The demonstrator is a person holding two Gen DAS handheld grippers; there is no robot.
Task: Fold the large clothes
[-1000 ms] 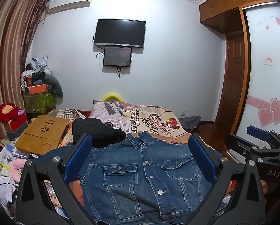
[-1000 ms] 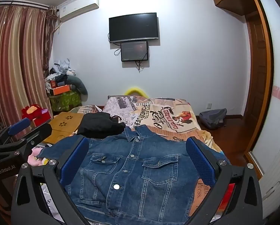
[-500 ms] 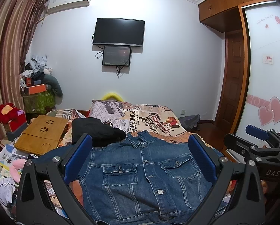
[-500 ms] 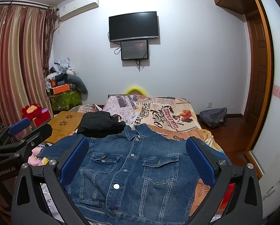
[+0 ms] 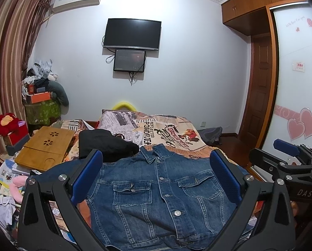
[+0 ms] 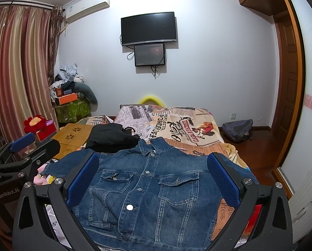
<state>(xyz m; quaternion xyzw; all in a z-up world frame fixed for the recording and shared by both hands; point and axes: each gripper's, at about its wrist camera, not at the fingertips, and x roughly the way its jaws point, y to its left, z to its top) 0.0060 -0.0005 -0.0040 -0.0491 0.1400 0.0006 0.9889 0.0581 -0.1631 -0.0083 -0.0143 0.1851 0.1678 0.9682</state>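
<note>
Bed (image 5: 176,131): denim jacket (image 5: 156,194) flat, black garment (image 5: 105,144) at collar; both grippers (image 5: 156,173) (image 6: 153,173) spread wide, empty

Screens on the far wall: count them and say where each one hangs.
2. The large black TV hangs high on the wall facing the bed; the smaller screen hangs directly beneath it, cables dangling below. None looks hidden.

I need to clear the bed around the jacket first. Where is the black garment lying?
In both wrist views the black garment lies bunched on the bed, just beyond the denim jacket collar on its left, beside the wooden lap tray.
</note>
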